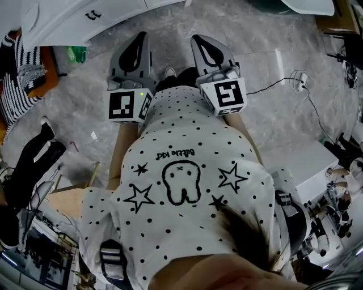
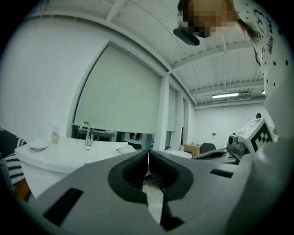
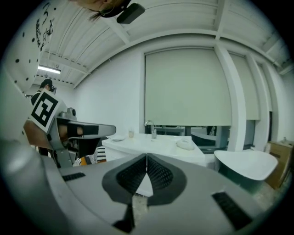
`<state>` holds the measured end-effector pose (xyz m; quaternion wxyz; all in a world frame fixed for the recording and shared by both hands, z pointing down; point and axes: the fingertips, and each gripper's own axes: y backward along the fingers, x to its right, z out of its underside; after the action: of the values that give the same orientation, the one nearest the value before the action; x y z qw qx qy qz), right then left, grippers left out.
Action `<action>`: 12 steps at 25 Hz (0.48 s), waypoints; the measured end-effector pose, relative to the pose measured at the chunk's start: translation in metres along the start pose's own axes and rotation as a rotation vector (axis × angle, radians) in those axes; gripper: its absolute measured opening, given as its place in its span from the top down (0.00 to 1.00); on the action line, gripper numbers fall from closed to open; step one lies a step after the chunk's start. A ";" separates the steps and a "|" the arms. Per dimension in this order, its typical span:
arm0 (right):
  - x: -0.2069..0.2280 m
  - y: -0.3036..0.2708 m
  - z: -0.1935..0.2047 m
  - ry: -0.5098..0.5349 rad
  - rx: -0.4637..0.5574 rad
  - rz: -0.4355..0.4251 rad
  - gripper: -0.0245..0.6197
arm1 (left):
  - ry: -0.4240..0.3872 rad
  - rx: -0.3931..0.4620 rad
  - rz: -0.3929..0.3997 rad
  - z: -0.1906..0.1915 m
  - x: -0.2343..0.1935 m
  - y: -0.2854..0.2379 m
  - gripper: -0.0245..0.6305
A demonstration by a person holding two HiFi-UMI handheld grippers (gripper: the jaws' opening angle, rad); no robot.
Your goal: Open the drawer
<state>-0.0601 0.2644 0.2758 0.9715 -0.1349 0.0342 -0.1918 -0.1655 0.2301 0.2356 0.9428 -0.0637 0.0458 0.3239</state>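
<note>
Cabinet of glossy white with sink and chrome tap (image 3: pixel 151 146) stands ahead, well apart from both grippers. A small dark handle (image 1: pixel 92 14) marks its front; the drawer cannot be told. Grey plastic left gripper (image 2: pixel 148 155) and right gripper (image 3: pixel 146 159) are clenched, empty.

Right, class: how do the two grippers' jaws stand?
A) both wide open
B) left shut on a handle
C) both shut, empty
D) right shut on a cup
C: the left gripper and right gripper each show their tips meeting with nothing between.
</note>
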 end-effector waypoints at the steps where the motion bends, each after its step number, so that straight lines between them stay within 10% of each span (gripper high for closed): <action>1: 0.002 -0.001 0.000 -0.001 0.000 0.005 0.94 | 0.009 0.002 0.007 0.000 -0.001 -0.002 0.95; 12: 0.039 -0.010 0.002 -0.013 -0.018 -0.002 0.94 | 0.099 -0.022 0.039 0.012 0.017 -0.037 0.95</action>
<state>-0.0277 0.2412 0.2798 0.9703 -0.1448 0.0294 -0.1915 -0.1291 0.2135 0.2481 0.9322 -0.0892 0.0901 0.3390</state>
